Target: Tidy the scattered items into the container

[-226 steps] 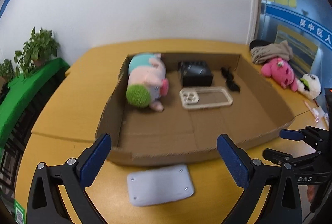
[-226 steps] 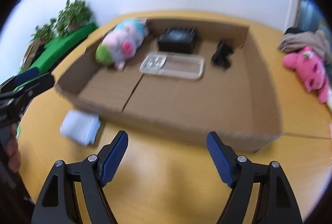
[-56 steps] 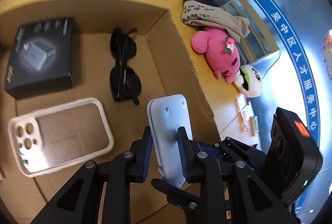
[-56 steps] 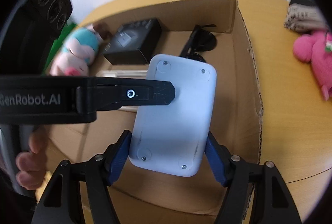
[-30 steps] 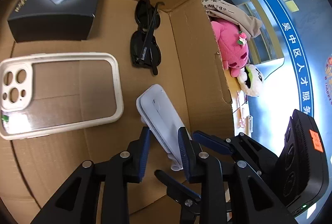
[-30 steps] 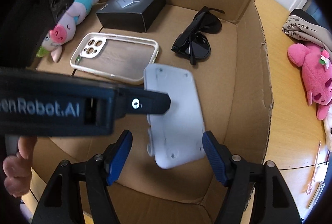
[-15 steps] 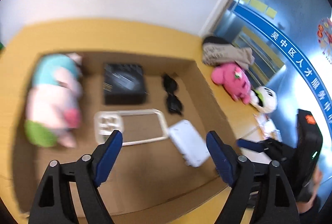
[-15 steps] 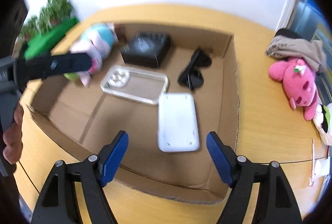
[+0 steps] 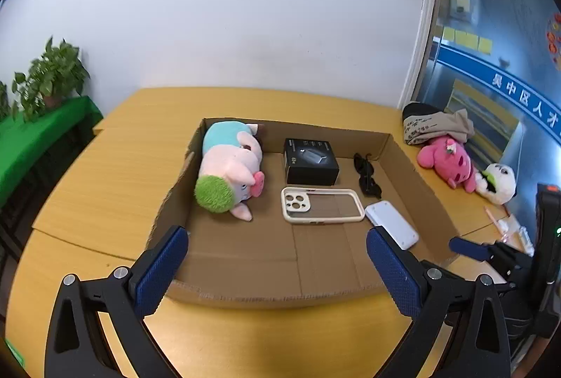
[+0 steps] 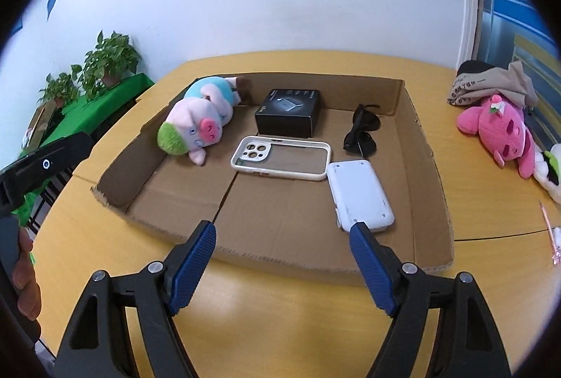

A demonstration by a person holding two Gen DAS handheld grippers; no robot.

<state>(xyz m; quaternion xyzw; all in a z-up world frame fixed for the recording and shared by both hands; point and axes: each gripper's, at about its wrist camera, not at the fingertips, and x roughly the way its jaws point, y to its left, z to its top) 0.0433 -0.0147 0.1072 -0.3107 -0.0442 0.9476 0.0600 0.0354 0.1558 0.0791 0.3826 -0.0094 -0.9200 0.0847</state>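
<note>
A shallow cardboard box (image 9: 245, 287) (image 10: 429, 146) lies on the yellow table. Inside it lie a pig plush (image 9: 229, 173) (image 10: 196, 123), a black box (image 9: 310, 160) (image 10: 289, 111), black sunglasses (image 9: 366, 174) (image 10: 361, 130), a clear phone case (image 9: 320, 205) (image 10: 280, 157) and a white flat device (image 9: 392, 223) (image 10: 359, 194) at the right. My left gripper (image 9: 277, 271) is open and empty before the box's near wall. My right gripper (image 10: 282, 264) is open and empty at the near wall too.
A pink plush (image 9: 447, 159) (image 10: 498, 127), a white plush (image 9: 498, 181) and a beige cloth (image 9: 434, 125) (image 10: 491, 85) lie on the table right of the box. Potted plants (image 10: 110, 57) stand on a green shelf at the left. A white wall is behind.
The white device, held between both grippers, was lowered into the box and let go. Both grippers opened and pulled back to the box's near side.
</note>
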